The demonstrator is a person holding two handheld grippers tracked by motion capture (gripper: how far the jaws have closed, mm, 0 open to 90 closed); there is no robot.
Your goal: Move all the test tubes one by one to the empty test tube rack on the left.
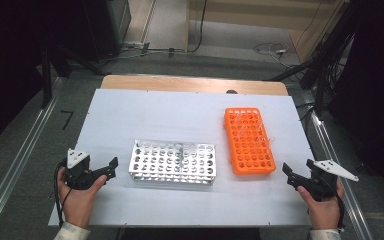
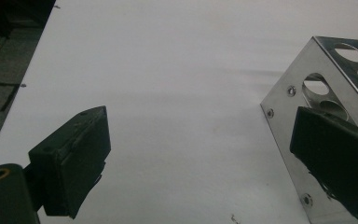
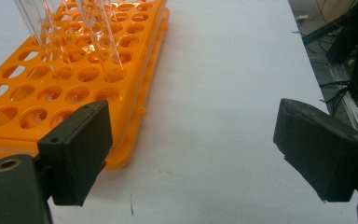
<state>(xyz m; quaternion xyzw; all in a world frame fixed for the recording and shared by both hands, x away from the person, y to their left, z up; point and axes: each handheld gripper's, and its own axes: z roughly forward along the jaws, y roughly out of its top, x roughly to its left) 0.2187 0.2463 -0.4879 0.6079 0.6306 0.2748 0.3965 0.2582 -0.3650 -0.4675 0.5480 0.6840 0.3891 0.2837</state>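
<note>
A shiny metal tube rack (image 1: 172, 161) with empty holes lies in the middle of the white board (image 1: 180, 112). To its right stands an orange rack (image 1: 248, 140) that holds several clear tubes (image 1: 250, 122) at its far end. My left gripper (image 1: 109, 170) rests just left of the metal rack, open and holding nothing. In the left gripper view, the left gripper (image 2: 200, 126) has its jaws wide apart, with the metal rack's end (image 2: 284, 93) behind the right jaw. My right gripper (image 1: 287, 175) sits open near the orange rack's near right corner. In the right gripper view, the right gripper (image 3: 191, 116) spans bare board beside the orange rack (image 3: 74, 60) and its clear tubes (image 3: 98, 32).
The board lies on a wooden table (image 1: 195, 82) with metal rails (image 1: 15, 170) along both sides. Cables (image 1: 270, 49) run across the floor beyond the far edge. Bare board lies in front of both racks and at the far left.
</note>
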